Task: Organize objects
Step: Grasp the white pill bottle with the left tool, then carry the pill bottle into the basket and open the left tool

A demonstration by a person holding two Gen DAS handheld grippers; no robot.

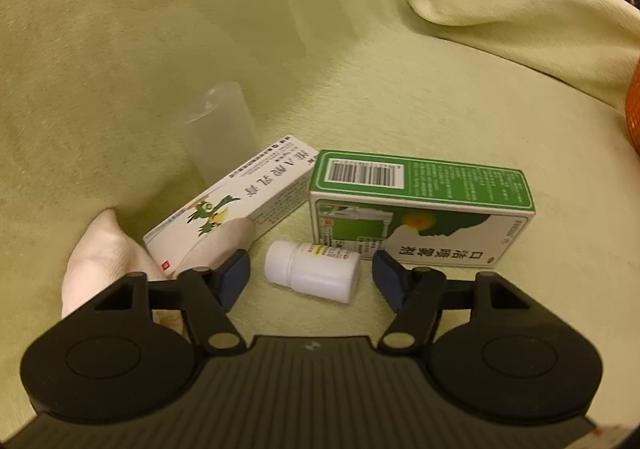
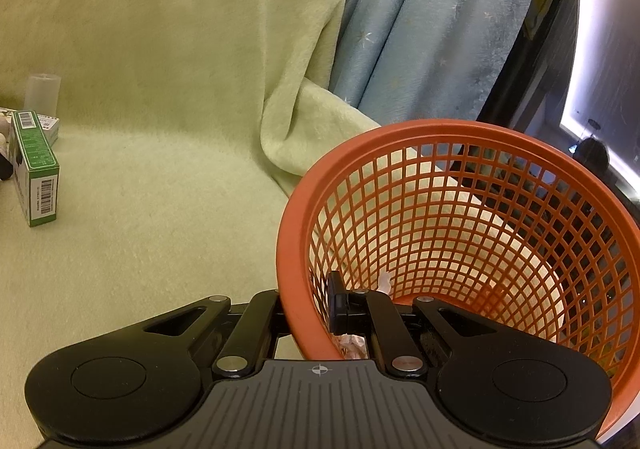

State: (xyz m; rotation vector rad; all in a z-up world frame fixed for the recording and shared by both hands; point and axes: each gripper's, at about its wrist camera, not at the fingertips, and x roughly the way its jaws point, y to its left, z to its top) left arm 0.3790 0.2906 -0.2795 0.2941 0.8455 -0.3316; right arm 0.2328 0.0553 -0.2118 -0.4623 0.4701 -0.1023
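a: left gripper (image 1: pixel 311 276) spread apart around the white bottle (image 1: pixel 313 272) on the blanket (image 1: pixel 360 89), between two boxes
b: only my view shows right gripper (image 2: pixel 310 307) clamped on the basket (image 2: pixel 304 209) rim

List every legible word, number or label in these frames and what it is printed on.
"口洁喷雾剂": front of the green box, seen upside down.
"维A酸乳膏": white box with the bird picture, a partly blurred reading.
Barcode digits and fine print on both boxes: too small.
White bottle label: blurred.
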